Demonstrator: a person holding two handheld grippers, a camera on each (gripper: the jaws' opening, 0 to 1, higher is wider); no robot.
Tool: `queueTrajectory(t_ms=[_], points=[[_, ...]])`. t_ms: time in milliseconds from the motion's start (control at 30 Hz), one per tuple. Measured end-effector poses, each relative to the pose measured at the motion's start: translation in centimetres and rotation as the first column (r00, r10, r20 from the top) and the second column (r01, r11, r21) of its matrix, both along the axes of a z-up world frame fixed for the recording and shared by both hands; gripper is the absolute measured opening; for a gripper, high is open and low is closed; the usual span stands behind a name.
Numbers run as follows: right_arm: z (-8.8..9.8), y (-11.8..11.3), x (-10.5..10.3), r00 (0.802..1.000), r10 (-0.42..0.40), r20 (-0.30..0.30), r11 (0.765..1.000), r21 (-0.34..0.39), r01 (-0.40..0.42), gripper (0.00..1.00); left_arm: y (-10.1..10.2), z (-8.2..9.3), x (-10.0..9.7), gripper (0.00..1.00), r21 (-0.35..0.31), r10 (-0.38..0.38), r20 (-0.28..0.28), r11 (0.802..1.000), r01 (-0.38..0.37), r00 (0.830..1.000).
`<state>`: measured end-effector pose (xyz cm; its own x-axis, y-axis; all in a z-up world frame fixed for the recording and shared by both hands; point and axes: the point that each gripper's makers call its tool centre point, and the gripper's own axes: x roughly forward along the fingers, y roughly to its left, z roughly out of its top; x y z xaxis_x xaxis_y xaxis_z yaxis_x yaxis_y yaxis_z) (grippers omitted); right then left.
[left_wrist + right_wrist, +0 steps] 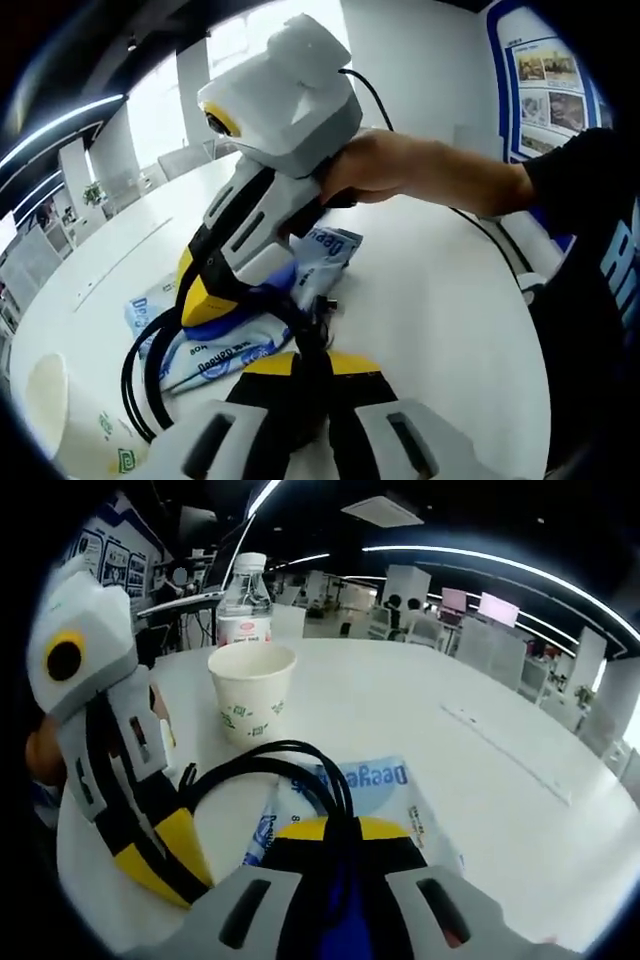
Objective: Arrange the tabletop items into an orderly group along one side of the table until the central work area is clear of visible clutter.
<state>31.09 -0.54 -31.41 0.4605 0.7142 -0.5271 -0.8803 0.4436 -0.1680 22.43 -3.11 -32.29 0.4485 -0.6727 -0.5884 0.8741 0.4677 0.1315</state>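
Note:
A looped black cable [133, 375] [270, 750] lies over a blue and white tissue pack [215, 360] [372, 780] on the white table [430, 300]. In the left gripper view my left gripper [305, 385] has its jaws together, and the cable runs into them. My right gripper [255, 300] comes in from the right, held by a hand [380, 165], its tip down on the pack beside the cable. In the right gripper view my right gripper [340, 880] is shut where the cable loop enters it. The left gripper [185, 875] stands close at its left.
A white paper cup [60, 410] [250, 690] stands upright just past the cable. A capped water bottle [245, 605] is behind it. The round table [430, 700] stretches bare to the right of the cup. Office desks and chairs fill the background.

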Motion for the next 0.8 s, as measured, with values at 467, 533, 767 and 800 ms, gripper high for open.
queueTrajectory(t_ms=[467, 533, 767, 800], points=[[2.4, -0.4, -0.7, 0.999, -0.001, 0.037, 0.999, 0.036, 0.0, 0.02, -0.5, 1.5, -0.5, 0.06, -0.017, -0.009, 0.032, 1.0, 0.01, 0.999], [2.7, -0.5, -0.8, 0.999, 0.001, 0.038, 0.999, 0.041, -0.002, 0.02, -0.6, 1.8, -0.7, 0.06, -0.018, -0.015, 0.036, 1.0, 0.015, 0.999], [4.2, -1.0, -0.8, 0.998, -0.001, 0.065, 0.999, 0.052, -0.003, 0.02, -0.9, 3.0, -0.9, 0.07, -0.013, -0.023, 0.061, 1.0, 0.024, 0.998], [4.4, -1.0, -0.8, 0.998, -0.001, 0.067, 0.998, 0.055, -0.002, 0.02, -1.0, 3.2, -0.9, 0.07, -0.011, -0.025, 0.065, 1.0, 0.026, 0.998]])
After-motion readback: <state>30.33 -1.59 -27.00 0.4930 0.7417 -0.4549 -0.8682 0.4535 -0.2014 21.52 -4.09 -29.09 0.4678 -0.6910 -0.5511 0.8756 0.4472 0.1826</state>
